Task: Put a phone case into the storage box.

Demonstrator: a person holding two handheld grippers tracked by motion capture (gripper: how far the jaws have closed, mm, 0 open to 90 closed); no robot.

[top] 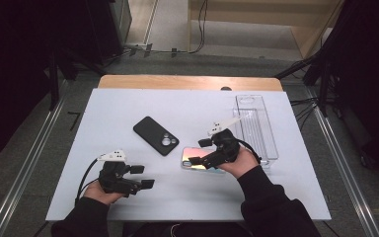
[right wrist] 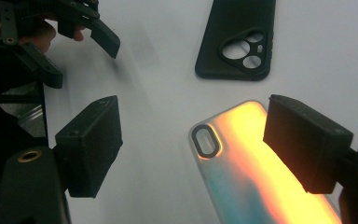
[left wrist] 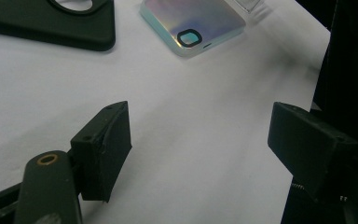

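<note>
A black phone case (top: 155, 136) lies back-up in the middle of the white table (top: 128, 106), also seen in the left gripper view (left wrist: 51, 23) and the right gripper view (right wrist: 237, 37). To its right lies an iridescent phone case (top: 197, 162) (left wrist: 196, 23) (right wrist: 251, 158). My right gripper (top: 200, 151) (right wrist: 196, 140) hovers open over that case's camera end, with one jaw above the case and the other above bare table. My left gripper (top: 143, 176) (left wrist: 200, 144) stands open near the front left, with nothing between its jaws. It also appears far off in the right gripper view (right wrist: 74, 28).
A clear plastic tray (top: 256, 128) stands at the right side of the table, just behind my right hand. A wooden edge (top: 187, 81) runs along the back of the table. Cables trail from both grippers.
</note>
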